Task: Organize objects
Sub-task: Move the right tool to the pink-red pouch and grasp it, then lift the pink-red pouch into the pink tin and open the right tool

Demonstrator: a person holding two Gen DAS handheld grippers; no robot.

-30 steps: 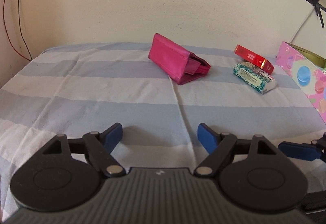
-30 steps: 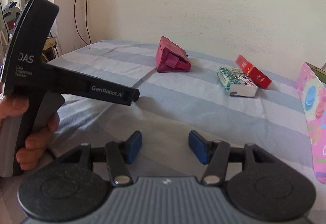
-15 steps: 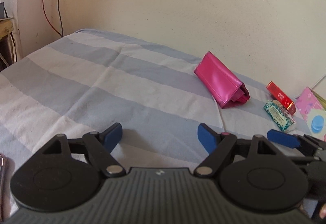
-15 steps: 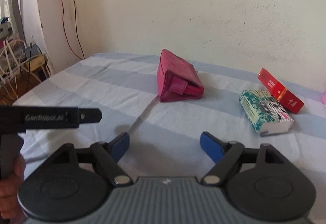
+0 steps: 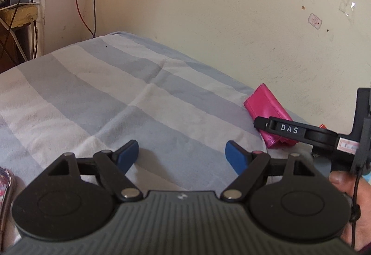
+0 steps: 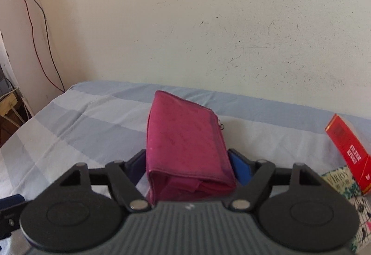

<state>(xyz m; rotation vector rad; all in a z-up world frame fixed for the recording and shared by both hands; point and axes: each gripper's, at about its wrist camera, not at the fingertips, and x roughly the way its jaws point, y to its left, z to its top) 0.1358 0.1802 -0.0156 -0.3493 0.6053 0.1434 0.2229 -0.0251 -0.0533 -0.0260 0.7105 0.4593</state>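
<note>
Purse (image 6: 187,146): lies mid-bed (image 6: 92,120) near the wall edge, between your right gripper (image 6: 189,163) pads.
Right jaws: just closing around it, grip unconfirmed.
Left gripper (image 5: 182,154): open, empty, kept clear.

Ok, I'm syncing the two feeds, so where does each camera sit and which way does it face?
Left wrist: on the left gripper, angled down across the striped bed toward the wall; its open jaws and a hand at the right show.
Right wrist: on the right gripper, facing the wall; its jaws have just been closing on the pink wallet between them.
Shared: striped bed, pink wallet, wall.
</note>
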